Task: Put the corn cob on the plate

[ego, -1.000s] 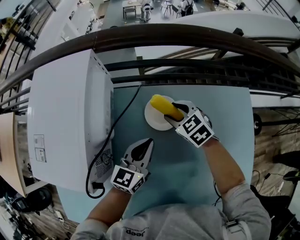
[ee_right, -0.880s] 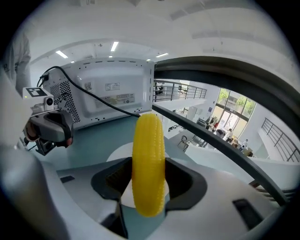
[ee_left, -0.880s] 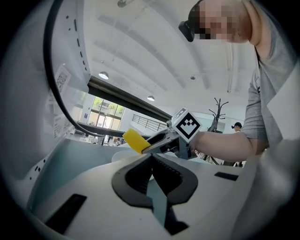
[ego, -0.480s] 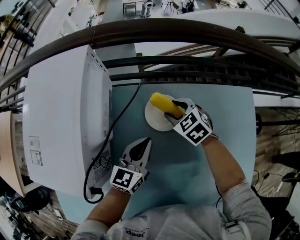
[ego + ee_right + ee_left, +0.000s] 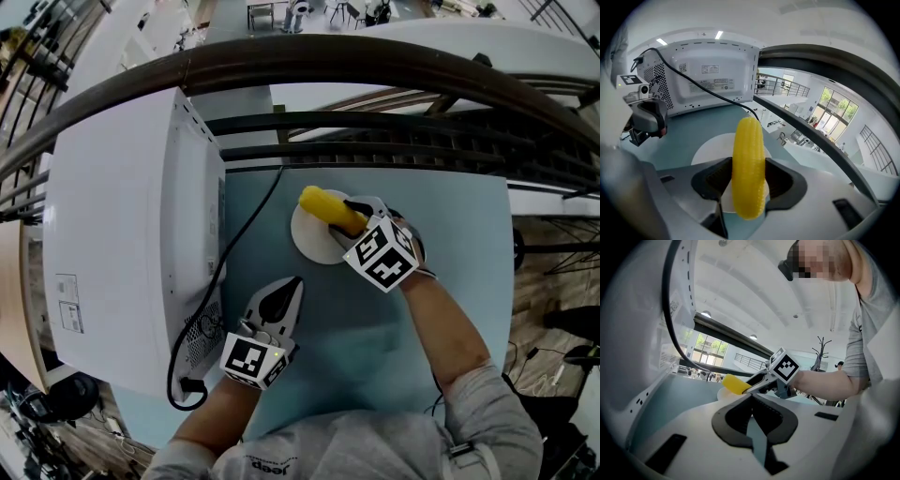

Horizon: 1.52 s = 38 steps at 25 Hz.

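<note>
We are gripping the yellow corn cob [image 5: 748, 164] at mid-length in our right gripper [image 5: 747, 180], holding it over the white plate [image 5: 305, 242] on the teal table [image 5: 450, 216]. Our left gripper [image 5: 752, 399] is sitting beside the white microwave [image 5: 131, 234], jaws together and empty. Our grey shirt [image 5: 328, 450] is showing "jeep"; the microwave's labels are too small to read.

Corn cob [image 5: 330, 212] over plate [image 5: 307, 247]; microwave [image 5: 131, 234] left
</note>
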Each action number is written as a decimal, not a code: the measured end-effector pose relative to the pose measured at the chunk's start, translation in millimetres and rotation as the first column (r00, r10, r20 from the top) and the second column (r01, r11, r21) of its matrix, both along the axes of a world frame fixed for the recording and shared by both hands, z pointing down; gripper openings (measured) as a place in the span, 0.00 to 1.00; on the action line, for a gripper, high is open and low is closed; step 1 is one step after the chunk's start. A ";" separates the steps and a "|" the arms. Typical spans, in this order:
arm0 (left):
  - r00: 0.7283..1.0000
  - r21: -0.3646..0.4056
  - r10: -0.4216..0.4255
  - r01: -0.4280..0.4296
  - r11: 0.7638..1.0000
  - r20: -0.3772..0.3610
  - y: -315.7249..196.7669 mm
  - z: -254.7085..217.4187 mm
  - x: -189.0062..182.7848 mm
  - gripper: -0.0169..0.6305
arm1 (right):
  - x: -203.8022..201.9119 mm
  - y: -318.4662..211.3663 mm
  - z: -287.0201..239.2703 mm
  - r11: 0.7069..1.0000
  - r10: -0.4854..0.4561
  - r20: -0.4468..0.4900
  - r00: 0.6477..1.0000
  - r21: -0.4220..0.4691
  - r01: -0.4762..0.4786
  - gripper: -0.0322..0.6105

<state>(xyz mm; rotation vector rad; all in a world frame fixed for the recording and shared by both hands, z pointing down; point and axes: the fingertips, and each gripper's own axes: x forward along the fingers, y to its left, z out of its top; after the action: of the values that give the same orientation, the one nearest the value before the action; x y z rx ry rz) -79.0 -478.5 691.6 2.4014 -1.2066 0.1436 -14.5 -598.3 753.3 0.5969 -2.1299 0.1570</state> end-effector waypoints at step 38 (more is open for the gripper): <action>1.000 0.068 -0.012 0.011 0.998 0.012 39.0 -75.0 -6.5 0.05 | 18.7 45.4 -85.5 0.995 0.056 0.134 0.989 0.070 -0.066 0.52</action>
<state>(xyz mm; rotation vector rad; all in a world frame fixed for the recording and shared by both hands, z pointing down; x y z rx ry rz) -85.5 -439.4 616.6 2.4545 -1.2490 0.1159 4.1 -552.9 667.7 0.7138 -2.2545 0.1553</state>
